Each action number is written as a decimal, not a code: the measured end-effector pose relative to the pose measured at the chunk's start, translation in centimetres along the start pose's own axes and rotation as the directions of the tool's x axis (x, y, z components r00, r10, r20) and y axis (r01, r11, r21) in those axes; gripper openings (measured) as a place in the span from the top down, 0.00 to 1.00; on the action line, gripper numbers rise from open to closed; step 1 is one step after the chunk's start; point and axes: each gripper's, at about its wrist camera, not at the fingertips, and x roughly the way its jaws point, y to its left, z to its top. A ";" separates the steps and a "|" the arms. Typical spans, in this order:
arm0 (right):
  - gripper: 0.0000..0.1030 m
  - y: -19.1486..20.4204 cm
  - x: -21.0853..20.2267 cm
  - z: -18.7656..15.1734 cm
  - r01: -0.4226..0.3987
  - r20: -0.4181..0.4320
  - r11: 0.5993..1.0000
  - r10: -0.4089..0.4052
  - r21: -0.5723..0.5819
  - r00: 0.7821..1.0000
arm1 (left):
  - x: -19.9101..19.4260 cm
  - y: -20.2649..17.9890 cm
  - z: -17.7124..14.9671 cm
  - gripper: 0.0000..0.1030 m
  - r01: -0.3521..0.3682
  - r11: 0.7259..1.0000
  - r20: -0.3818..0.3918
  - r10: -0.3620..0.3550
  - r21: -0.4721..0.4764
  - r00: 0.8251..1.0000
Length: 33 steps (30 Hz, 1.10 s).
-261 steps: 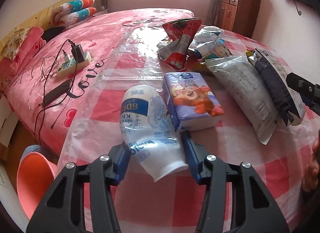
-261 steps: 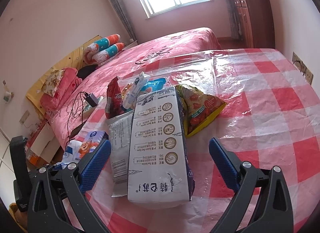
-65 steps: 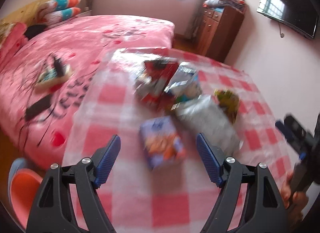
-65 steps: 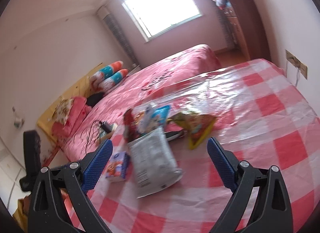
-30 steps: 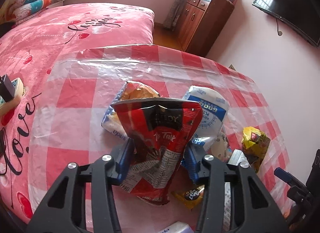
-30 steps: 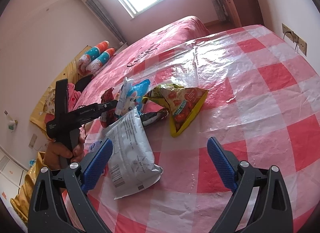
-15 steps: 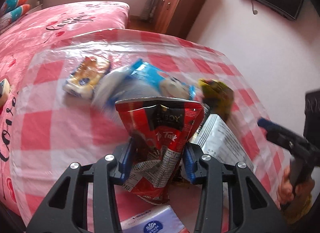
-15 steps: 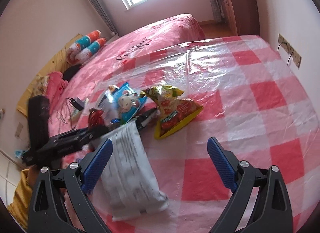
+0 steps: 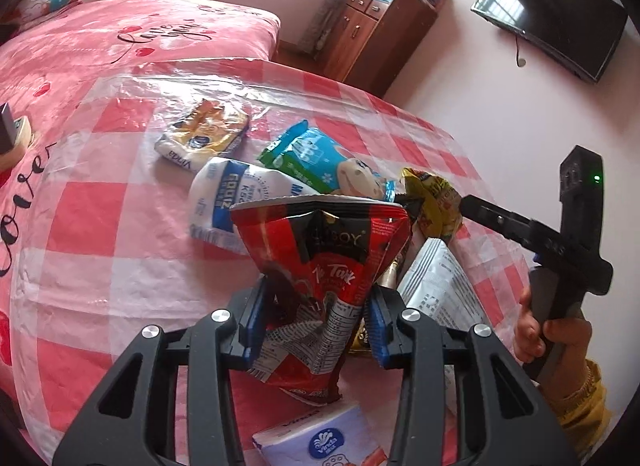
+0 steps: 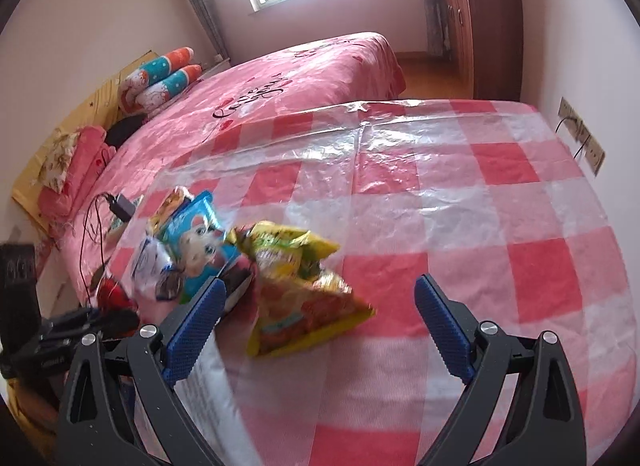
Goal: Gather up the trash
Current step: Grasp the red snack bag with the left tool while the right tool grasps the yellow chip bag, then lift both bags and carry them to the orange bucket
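Left hand-held gripper (image 9: 314, 324): its blue pads press on both sides of the red snack bag (image 9: 320, 266), which stands up between them, mouth crumpled open, clear of the tabletop (image 9: 100, 225). A second ago the same bag sat between the pads with the pile directly behind it; now the pile lies beyond and to either side, so the bag is lifted and carried. Judgement: one piece of trash is secured and awaits its drop-off.

Still uncollected on the tabletop: a white-and-blue pouch (image 9: 224, 201) just beyond the pads to the left, a blue-and-green wrapper (image 9: 320, 161) behind it, a Vinda tissue pack (image 9: 202, 135) farther off, a yellow snack bag (image 9: 434, 205) beyond and to the right, a white printed bag (image 9: 440, 286) just right of the gripper, and a purple tissue pack (image 9: 320, 442) below the pads.

Right hand-held gripper (image 10: 318, 326): jaws wide, nothing held. The yellow snack bag (image 10: 296, 290) lies between and just ahead of its fingers, blurred. A second ago it lay well ahead and to the left, so this gripper has closed on it. Judgement: it is the likely next pick.

The person's hand (image 9: 552, 342) grips the right unit's handle.
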 end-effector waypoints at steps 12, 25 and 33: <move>0.44 2.3 1.9 -0.7 0.030 -0.016 0.993 -0.032 -0.111 0.999 | -0.7 1.0 -0.3 0.58 0.003 0.999 0.033 -0.002 -0.041 0.999; 0.57 1.8 0.6 -1.6 0.029 0.032 0.996 -0.027 -0.082 0.999 | -2.6 1.2 -1.0 0.59 0.025 0.997 0.066 -0.021 -0.070 0.998; 0.59 1.1 -2.0 -3.0 0.026 0.086 0.999 -0.024 -0.023 0.996 | -4.5 1.2 -1.6 0.59 0.048 0.996 0.099 -0.040 -0.079 0.994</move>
